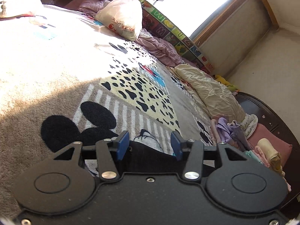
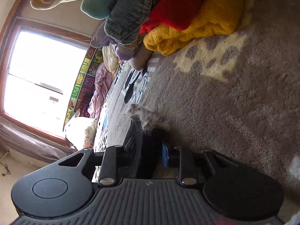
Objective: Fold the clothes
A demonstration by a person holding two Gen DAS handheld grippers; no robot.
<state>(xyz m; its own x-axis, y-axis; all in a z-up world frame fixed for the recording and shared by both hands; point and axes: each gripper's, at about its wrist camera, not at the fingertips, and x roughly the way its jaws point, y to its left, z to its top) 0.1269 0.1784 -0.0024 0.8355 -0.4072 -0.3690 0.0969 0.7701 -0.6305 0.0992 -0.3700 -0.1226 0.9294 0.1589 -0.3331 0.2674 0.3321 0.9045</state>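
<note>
Left gripper (image 1: 150,144) tilts low over the blanket (image 1: 56,75), fingers apart around a dark garment (image 1: 148,157); right gripper (image 2: 150,155) is rolled sideways, seemingly clamping the dark cloth (image 2: 150,150), whose long axis is unclear.

Left tongs (image 1: 150,144) parted, blue pads clear, right tongs (image 2: 150,150) rolled sideways, narrower gap

harsh sun through window (image 1: 196,5) overexposes blanket (image 1: 37,56); fisheye edges warped.

A plush cartoon-print blanket (image 1: 56,71) covers the bed, with a cream pillow (image 1: 123,16) beside a bright window (image 1: 196,1).
</note>
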